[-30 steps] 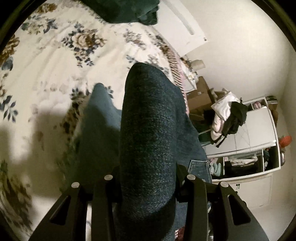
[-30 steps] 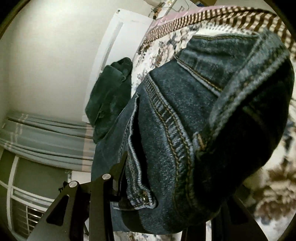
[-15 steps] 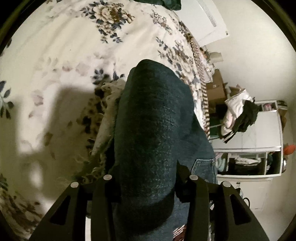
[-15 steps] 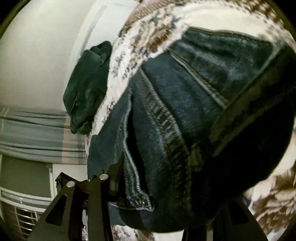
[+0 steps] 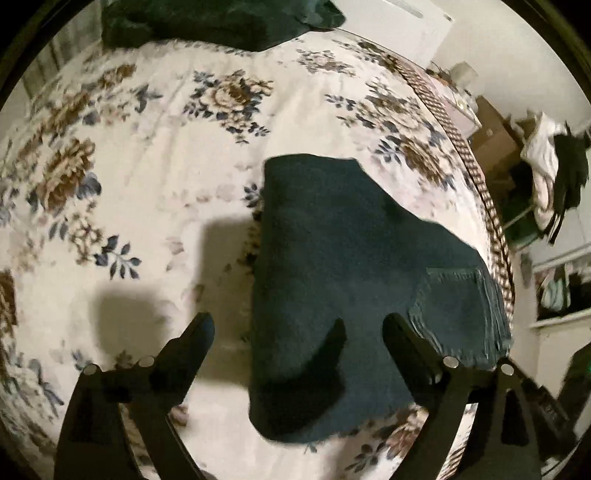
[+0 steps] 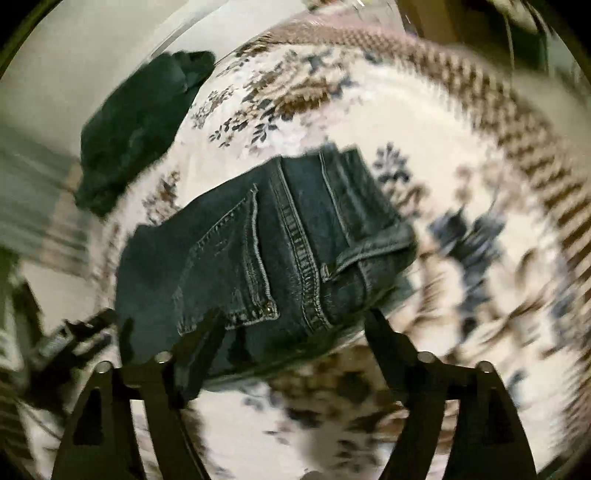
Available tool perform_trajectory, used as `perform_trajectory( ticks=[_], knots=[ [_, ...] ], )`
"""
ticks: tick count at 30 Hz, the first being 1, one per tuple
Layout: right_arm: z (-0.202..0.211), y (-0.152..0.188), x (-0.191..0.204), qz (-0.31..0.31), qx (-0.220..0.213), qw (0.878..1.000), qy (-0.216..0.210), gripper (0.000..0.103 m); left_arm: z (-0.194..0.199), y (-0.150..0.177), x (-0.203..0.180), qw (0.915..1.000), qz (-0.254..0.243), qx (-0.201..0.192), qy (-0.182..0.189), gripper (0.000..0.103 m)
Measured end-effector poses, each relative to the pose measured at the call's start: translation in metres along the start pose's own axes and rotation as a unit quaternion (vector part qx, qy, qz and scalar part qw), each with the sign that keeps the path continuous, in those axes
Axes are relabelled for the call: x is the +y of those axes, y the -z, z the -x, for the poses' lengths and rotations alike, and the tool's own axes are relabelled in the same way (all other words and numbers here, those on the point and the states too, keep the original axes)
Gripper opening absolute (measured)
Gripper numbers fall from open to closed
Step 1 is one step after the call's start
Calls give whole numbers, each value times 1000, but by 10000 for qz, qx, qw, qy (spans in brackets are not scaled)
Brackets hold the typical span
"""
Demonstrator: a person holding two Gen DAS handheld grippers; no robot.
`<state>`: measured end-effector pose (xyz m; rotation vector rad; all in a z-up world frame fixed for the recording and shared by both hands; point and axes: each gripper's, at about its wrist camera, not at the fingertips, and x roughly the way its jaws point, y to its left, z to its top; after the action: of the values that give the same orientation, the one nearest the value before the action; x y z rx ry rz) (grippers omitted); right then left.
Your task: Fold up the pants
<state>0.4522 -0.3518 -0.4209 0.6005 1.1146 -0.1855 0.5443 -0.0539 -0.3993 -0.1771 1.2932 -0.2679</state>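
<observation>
The jeans (image 5: 354, 288) lie folded into a compact bundle on the flowered bedspread (image 5: 147, 155), toward the striped edge of the bed (image 5: 476, 177). The left gripper (image 5: 297, 325) hangs over them with its jaws spread wide and nothing between them; the right gripper (image 6: 295, 325) is likewise spread and empty, w/ the waistband end and a back pocket (image 6: 225, 266) of the jeans (image 6: 266, 251) just ahead of its fingers. The right view is blurred, so fine detail there is doubtful.

Handling, as a guess: denim is heavy and fairly stiff for cloth, so the stack should hold its shape and not slide about, but it is thick (several layers), and the jaws need to be well apart to take it. Best hold looks like the folded edges, one gripper per side, pinching all layers together; seams and waistband are the firmest bits. Grabbing only the top layer would probably peel the fold open.

A dark green cloth (image 5: 218, 22) lies at the far end of the bed, well apart from the jeans. The fold looks about done.
</observation>
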Motion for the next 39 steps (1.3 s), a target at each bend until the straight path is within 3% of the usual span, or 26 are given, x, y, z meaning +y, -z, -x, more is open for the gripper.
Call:
perform_trajectory(
  ticks=[6,10,21,29,39],
  knots=[
    [54,8,32,1002,-401,9893,984,103,36,29,-38,9979,-426,-223,-436,93],
    [101,19,39,1291,-750,9796,1343,103,72,49,-61,9949,-577,-456,-688,93],
    [273,67,46,1666,-1321,9694,1226,103,213,114,-110,9872,-578,-1198,-876,93],
    [405,112,47,1945,-1758,9602,962,103,316,178,-153,9767,-654,-1800,-965,93],
    [541,170,45,2293,-2220,9447,751,103,399,241,-178,9661,-437,-2324,-1032,93]
  ],
)
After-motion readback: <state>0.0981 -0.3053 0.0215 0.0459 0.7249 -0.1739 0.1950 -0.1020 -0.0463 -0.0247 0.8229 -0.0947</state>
